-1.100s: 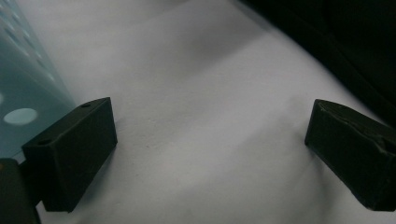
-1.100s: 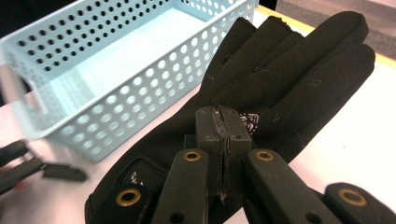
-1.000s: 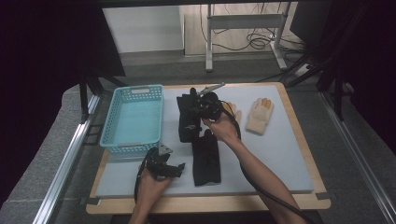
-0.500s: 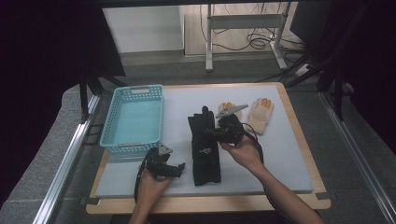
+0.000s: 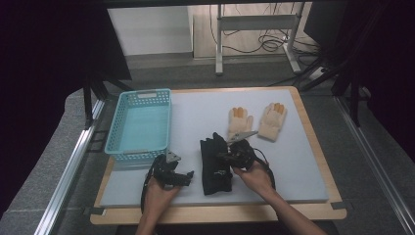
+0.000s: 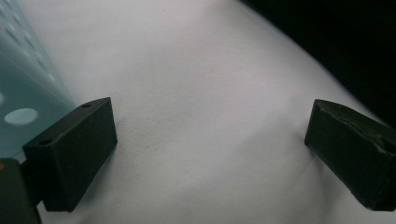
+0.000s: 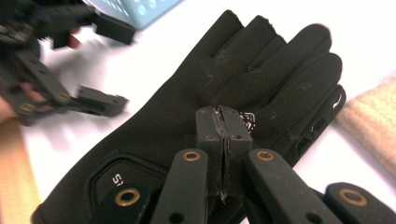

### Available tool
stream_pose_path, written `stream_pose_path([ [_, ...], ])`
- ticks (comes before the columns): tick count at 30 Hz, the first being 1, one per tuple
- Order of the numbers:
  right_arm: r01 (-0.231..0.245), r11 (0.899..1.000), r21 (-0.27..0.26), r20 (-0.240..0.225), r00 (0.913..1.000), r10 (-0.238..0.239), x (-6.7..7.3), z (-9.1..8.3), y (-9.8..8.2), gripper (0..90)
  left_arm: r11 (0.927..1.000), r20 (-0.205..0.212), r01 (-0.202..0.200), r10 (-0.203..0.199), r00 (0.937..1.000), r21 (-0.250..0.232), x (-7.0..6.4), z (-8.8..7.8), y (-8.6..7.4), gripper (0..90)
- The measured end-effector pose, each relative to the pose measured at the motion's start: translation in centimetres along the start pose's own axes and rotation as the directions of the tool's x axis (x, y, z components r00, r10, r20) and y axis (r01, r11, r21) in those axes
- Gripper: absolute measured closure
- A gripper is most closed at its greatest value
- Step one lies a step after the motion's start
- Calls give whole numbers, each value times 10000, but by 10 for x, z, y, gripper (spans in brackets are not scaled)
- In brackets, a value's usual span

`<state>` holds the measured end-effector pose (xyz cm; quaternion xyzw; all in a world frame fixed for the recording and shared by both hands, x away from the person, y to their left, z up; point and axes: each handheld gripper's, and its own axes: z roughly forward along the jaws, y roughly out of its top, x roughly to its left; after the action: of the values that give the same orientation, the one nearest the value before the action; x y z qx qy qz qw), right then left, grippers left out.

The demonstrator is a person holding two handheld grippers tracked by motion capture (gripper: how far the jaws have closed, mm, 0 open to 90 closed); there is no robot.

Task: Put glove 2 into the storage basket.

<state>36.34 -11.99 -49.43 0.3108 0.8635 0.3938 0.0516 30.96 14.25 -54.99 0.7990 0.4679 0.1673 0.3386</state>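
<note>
black gloves (image 5: pixel 215 164) dragged nearer; right gripper view shows right tongs (image 7: pixel 223 122) pinching them.

The white counter (image 5: pixel 303 161) is lit evenly from above in the high view, while the surroundings at left and right are swallowed in near-black, and only soft, short shadows are cast beside the blue basket (image 5: pixel 139 122). In the left gripper view the counter surface is washed pale and grainy, a soft shadow is thrown under each jaw of the left tool (image 6: pixel 210 140), and the basket wall at the left edge is rendered as an out-of-focus haze. In the right gripper view the black glove (image 7: pixel 233 93) is caught fairly sharp with its lint picked out, the counter behind it is blown out to glare, and the other tool at upper left is smeared by motion blur.
</note>
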Motion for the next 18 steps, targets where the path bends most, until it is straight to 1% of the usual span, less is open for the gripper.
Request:
stream_pose_path([
  [1,0,10000,0,0,10000,0,0,0,0,873,10000,-2,-8,8,10000,8,0,0,0,26],
  [2,25,10000,44,32,10000,-25,1,6,-4,867,10000,-2,-3,3,10000,8,0,0,0,26],
  [5,86,9999,129,117,9999,-88,2,13,-8,848,10000,-7,-8,8,10000,8,0,0,0,26],
  [6,103,9998,141,88,9999,-104,2,14,-8,824,10000,-7,-8,8,10000,8,0,0,0,26],
  [8,109,9999,-48,36,9999,-108,1,11,-6,752,10000,-4,-6,6,10000,8,0,0,0,26],
  [10,187,9996,-206,83,9998,-185,-1,4,-4,728,10000,-3,-6,6,10000,7,0,0,0,26],
  [14,507,9984,-254,326,9982,-499,-7,-10,-4,743,10000,4,0,0,10000,22,0,0,0,25],
  [17,601,9980,-207,394,9975,-593,-15,-17,-11,819,10000,14,12,-12,10000,17,0,0,0,26],
  [18,628,9979,-141,377,9973,-623,-17,-19,-14,864,10000,20,17,-17,10000,17,0,0,0,26],
])
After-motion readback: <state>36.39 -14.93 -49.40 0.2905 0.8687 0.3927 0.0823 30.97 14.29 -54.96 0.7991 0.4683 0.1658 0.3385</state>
